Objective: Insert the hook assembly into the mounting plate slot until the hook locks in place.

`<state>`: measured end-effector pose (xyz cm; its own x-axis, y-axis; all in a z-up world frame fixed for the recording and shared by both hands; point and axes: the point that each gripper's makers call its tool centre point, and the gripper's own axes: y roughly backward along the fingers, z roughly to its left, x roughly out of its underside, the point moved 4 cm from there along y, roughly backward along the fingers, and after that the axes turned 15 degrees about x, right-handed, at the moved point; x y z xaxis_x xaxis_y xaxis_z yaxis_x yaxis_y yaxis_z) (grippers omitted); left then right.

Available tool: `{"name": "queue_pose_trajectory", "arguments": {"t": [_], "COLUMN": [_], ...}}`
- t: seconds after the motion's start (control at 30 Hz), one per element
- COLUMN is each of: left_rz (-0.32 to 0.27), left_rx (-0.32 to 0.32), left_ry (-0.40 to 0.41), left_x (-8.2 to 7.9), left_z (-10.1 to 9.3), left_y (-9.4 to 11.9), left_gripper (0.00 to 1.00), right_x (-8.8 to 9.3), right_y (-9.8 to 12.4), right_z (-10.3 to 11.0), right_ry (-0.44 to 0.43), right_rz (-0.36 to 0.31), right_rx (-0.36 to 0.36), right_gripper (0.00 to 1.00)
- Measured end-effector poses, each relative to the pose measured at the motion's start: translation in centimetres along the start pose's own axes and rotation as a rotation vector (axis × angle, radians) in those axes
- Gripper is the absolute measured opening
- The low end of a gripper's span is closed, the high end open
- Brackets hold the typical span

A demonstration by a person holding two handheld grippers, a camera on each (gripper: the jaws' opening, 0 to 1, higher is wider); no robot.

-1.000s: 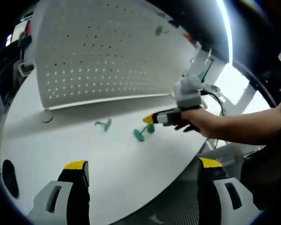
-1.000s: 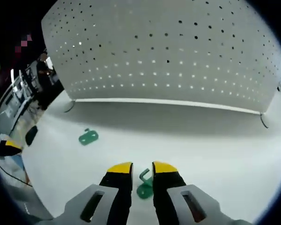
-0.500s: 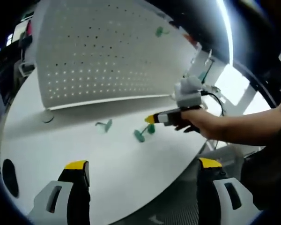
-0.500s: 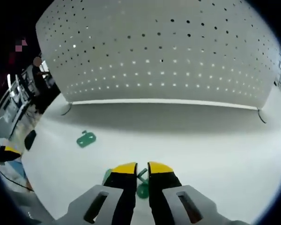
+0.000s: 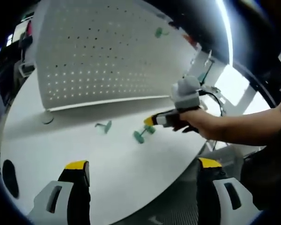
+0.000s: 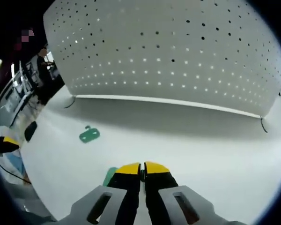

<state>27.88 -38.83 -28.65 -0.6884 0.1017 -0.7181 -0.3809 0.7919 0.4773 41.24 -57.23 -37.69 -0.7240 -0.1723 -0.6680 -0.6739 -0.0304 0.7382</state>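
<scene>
A white pegboard mounting plate [image 5: 107,56] [image 6: 168,61] stands upright at the back of the white table [image 5: 122,164]. One green hook [image 5: 158,32] hangs high on the plate. A second green hook [image 5: 104,126] [image 6: 89,135] lies loose on the table. A third green hook assembly [image 5: 141,134] [image 6: 110,176] sits at the table surface with my right gripper [image 5: 150,121] [image 6: 141,168] shut on its stem; a hand holds that gripper. My left gripper [image 5: 143,164] is wide open over the table's near edge, with nothing between its fingers.
The plate's round foot [image 5: 47,117] rests on the table at the left, and another foot [image 6: 263,123] at the right. A dark hole [image 5: 9,176] marks the table's left end. A white frame with cables [image 5: 208,65] stands behind the hand. The table edge runs near my left jaws.
My right gripper's jaws have closed from a narrow gap onto the green hook assembly. The left gripper has not moved.
</scene>
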Motion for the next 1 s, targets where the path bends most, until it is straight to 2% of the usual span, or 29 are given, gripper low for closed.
{"name": "queue_pose_trajectory", "arguments": {"t": [0.13,0.3,0.47,0.53,0.73,0.83,1.0], "left_rz": [0.000,-0.009,-0.026,-0.035,-0.048,-0.065,-0.069], "left_rx": [0.004,0.001,0.005,0.012,0.006,0.011,0.012], "left_ry": [-0.006,-0.014,-0.013,-0.013,-0.033,-0.047,-0.053], "left_x": [-0.2,-0.8,-1.2,-1.5,-2.5,-3.1,-3.2], "left_z": [-0.1,-0.2,-0.3,-0.5,-0.6,-0.9,-1.2], "left_y": [-0.1,0.0,0.1,0.1,0.5,0.6,0.6], "left_gripper": [0.96,0.96,0.96,0.97,0.95,0.93,0.93], "right_x": [-0.1,-1.3,-1.9,-2.5,-3.9,-4.3,-5.0], "right_y": [0.3,0.8,1.2,1.7,2.7,3.1,4.2], "right_z": [-0.2,-0.7,-1.1,-1.2,-1.4,-1.9,-2.1], "right_ry": [-0.007,-0.115,-0.113,-0.167,-0.167,-0.154,-0.174], "right_rz": [-0.013,-0.065,-0.083,-0.104,-0.150,-0.166,-0.193], "right_rx": [-0.008,-0.045,-0.046,-0.060,-0.070,-0.045,-0.049], "right_gripper": [0.00,0.00,0.00,0.00,0.00,0.00,0.00]}}
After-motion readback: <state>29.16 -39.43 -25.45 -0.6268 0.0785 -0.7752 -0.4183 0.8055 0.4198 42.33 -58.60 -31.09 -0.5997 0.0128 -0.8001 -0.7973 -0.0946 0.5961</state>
